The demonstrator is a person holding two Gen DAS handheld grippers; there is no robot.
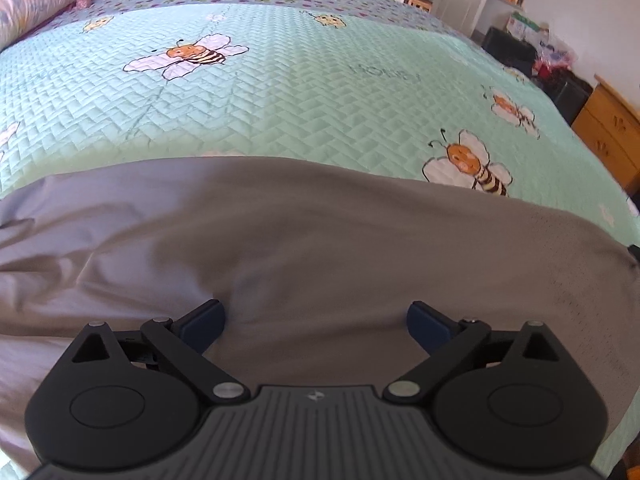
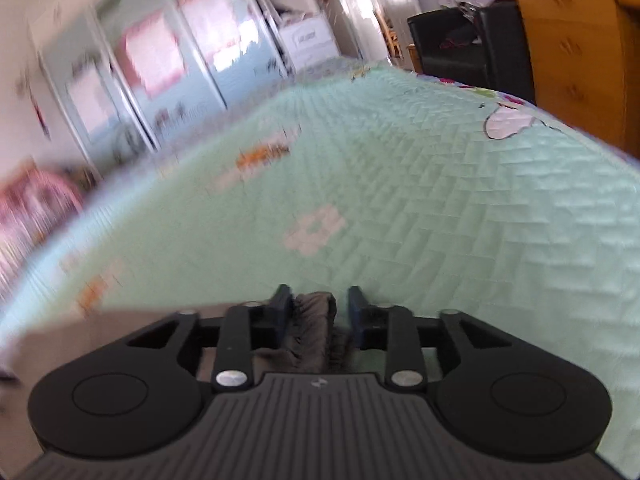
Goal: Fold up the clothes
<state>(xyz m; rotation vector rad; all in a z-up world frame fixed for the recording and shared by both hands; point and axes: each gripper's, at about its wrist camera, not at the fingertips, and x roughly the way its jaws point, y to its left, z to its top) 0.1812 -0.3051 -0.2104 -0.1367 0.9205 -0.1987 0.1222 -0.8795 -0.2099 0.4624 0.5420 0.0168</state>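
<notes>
The bed (image 1: 304, 92), under a quilted mint cover printed with cartoon bees, carries everything here. Across its near part lies the grey garment (image 1: 320, 240), spread mostly flat, with one smooth far edge and soft creases running in from the left. It looks thin, light and limp: I judge it will drape and sag from any point it is lifted by, will not hold a crease without being pressed flat, and may slide a little on the smooth quilting. The finer mesh-like weave at its right side suggests a sporty knit that stretches if tugged.

The left hand-held gripper (image 1: 316, 322) hovers low over the cloth with its jaws spread wide and only flat fabric under the gap; it holds nothing. The right hand-held gripper (image 2: 316, 308) has its jaws fairly narrow, with a bunched, gathered fold of the grey cloth (image 2: 314, 320) between them; the view is blurred, and I cannot tell whether the pads press on it.

The best holds are likely corners or a hem, pinched through both layers, with the two grips well apart so the cloth hangs taut between them. A pinch mid-panel would only raise a peak.
</notes>
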